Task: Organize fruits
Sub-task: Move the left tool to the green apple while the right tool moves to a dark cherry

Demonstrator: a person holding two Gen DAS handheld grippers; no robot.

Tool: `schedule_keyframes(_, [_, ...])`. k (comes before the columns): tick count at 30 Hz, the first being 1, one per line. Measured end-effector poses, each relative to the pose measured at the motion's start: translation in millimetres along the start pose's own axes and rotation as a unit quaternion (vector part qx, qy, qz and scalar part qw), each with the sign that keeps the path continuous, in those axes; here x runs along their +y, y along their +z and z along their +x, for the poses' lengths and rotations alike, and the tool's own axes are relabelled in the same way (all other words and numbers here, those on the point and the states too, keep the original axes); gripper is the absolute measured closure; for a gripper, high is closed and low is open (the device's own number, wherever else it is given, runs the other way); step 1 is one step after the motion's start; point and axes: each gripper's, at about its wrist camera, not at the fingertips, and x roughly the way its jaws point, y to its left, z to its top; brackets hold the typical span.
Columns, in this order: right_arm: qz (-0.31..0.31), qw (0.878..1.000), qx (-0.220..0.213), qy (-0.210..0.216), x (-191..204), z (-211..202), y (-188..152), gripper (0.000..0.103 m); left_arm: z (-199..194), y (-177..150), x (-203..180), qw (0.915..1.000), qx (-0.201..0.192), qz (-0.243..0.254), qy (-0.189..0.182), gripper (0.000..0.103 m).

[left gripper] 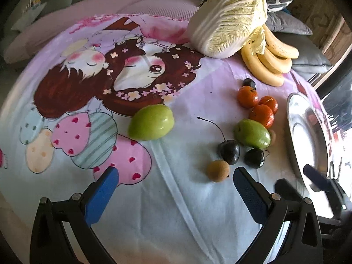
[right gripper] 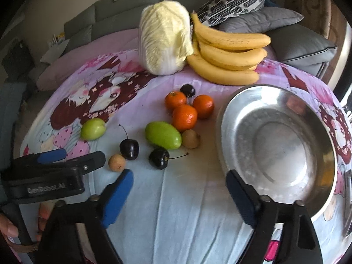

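While both tools hover above the cartoon-printed bench (right gripper: 176, 209), the left gripper (left gripper: 176, 189) is released, nothing between its pads. Right of it lie a green fruit (right gripper: 92, 129), cherries (right gripper: 129, 149), three oranges (right gripper: 184, 114) and, at the far edge, bananas (right gripper: 228, 52). The right gripper (right gripper: 179, 189) gapes empty near the steel bowl (right gripper: 228, 114).

We count three oranges (right gripper: 184, 116), three cherries (right gripper: 129, 149), two green fruits (right gripper: 163, 135), two small brown fruits (right gripper: 190, 139), four bananas (right gripper: 228, 55), one cabbage (right gripper: 165, 38), one metal bowl (right gripper: 246, 101).
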Motion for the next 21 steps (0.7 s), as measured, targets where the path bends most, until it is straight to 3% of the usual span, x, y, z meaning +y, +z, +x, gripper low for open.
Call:
schedule_keyframes(6, [-0.012,1.000,0.008,0.008,5,9,5,0.031,-2,5,-1,0.9998,-0.007,0.015,0.012,0.000])
schedule_keyframes(11, [-0.018,1.000,0.013,0.014,12,19,9,0.044,-1,11,12,0.9999,0.001,-0.011,0.013,0.001])
schedule_keyframes(15, [-0.016,1.000,0.022,0.015,15,29,11,0.051,8,19,14,0.9998,0.015,-0.014,-0.007,0.020])
schedule_keyframes(21, [-0.015,0.999,0.031,0.021,19,39,15,0.055,16,34,20,0.9999,0.013,-0.011,0.002,0.021])
